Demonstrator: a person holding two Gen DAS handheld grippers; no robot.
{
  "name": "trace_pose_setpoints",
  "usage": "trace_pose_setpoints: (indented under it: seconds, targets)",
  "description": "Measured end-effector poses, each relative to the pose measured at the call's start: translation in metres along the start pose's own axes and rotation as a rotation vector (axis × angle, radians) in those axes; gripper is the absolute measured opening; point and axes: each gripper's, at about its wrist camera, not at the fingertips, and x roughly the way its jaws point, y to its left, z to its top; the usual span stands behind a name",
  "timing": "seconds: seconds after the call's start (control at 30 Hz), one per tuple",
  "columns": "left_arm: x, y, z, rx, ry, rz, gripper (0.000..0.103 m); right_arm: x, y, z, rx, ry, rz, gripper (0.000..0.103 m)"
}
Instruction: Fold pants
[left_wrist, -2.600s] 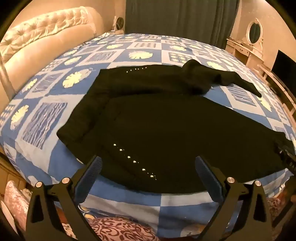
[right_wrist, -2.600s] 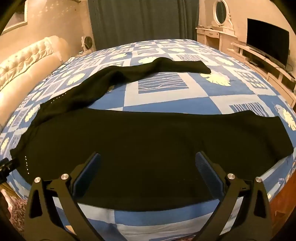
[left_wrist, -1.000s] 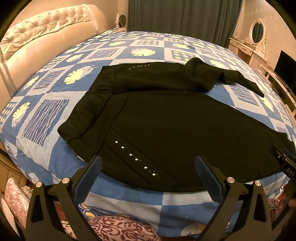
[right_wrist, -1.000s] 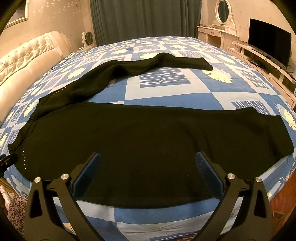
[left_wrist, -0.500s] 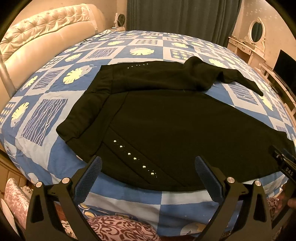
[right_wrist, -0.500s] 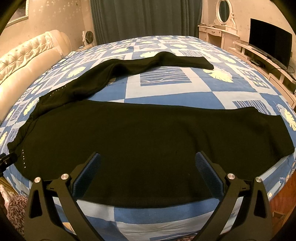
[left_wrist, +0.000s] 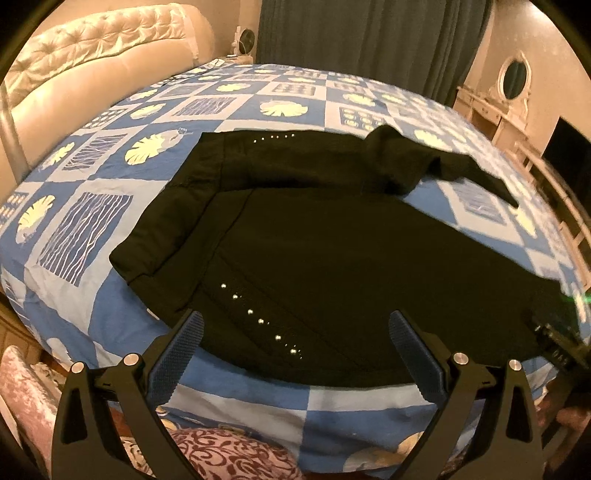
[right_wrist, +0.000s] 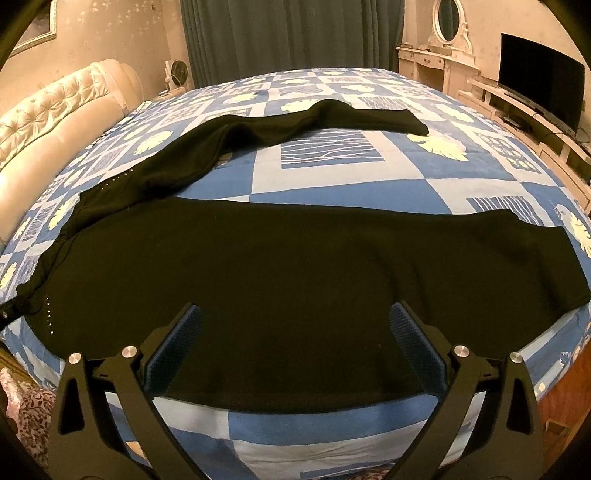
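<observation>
Black pants (left_wrist: 332, 240) lie spread on a blue-and-white patterned bed (left_wrist: 85, 229), waistband to the left, with rows of small shiny studs (left_wrist: 258, 321) near the hip. The near leg (right_wrist: 295, 277) runs flat along the bed's front edge. The far leg (right_wrist: 295, 122) bends away toward the back right. My left gripper (left_wrist: 295, 325) hovers open over the waist end near the front edge, nothing between its fingers. My right gripper (right_wrist: 295, 317) hangs open above the middle of the near leg, also holding nothing.
A cream tufted headboard (left_wrist: 92, 66) stands at the left. Dark curtains (right_wrist: 288, 33) hang behind the bed. A white dresser with an oval mirror (right_wrist: 447, 22) and a TV (right_wrist: 539, 92) on a low cabinet line the right wall. A patterned cushion (left_wrist: 229, 458) lies below the front edge.
Both grippers have stayed open and shifted only slightly; the left view has tilted a little and shows some motion blur. The pants lie as before.
</observation>
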Motion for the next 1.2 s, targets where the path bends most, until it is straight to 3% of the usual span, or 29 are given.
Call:
trace_pose_setpoints:
  seconds: [0.1,0.23,0.33,0.4,0.5,0.7,0.8,0.9,0.97,1.07,1.2]
  targets:
    - [-0.004,0.007,0.005,-0.002,-0.004,-0.057,0.099,0.000,-0.002,-0.001,0.011,0.009,0.005,0.101]
    - [-0.006,0.021,0.025,0.027,0.044,-0.214,0.099,-0.002,-0.004,0.000,0.020,0.015,0.023,0.101]
    - [-0.004,0.047,0.048,-0.031,0.057,-0.234,0.099,-0.005,-0.002,0.003,0.008,0.016,0.041,0.101]
    - [0.003,0.064,0.061,-0.061,0.081,-0.316,0.099,-0.007,0.000,0.007,-0.001,0.021,0.061,0.101]
    - [0.025,0.107,0.092,-0.129,0.079,-0.475,0.099,-0.009,0.003,0.010,-0.005,0.023,0.092,0.101]
    - [0.086,0.165,0.161,-0.168,0.066,-0.515,0.099,-0.011,0.012,0.017,-0.001,0.023,0.135,0.101]
    - [0.137,0.194,0.191,-0.261,0.103,-0.647,0.099,-0.009,0.018,0.024,0.006,0.012,0.151,0.101]
    - [0.178,0.214,0.205,-0.328,0.151,-0.659,0.099,-0.003,0.022,0.032,0.022,0.025,0.174,0.101]
    - [0.204,0.225,0.214,-0.340,0.169,-0.624,0.099,0.004,0.023,0.038,0.042,0.042,0.194,0.101]
    - [0.230,0.239,0.219,-0.372,0.175,-0.578,0.099,0.015,0.025,0.047,0.078,0.062,0.217,0.101]
    - [0.242,0.245,0.229,-0.345,0.139,-0.598,0.099,0.028,0.030,0.053,0.106,0.084,0.256,0.101]
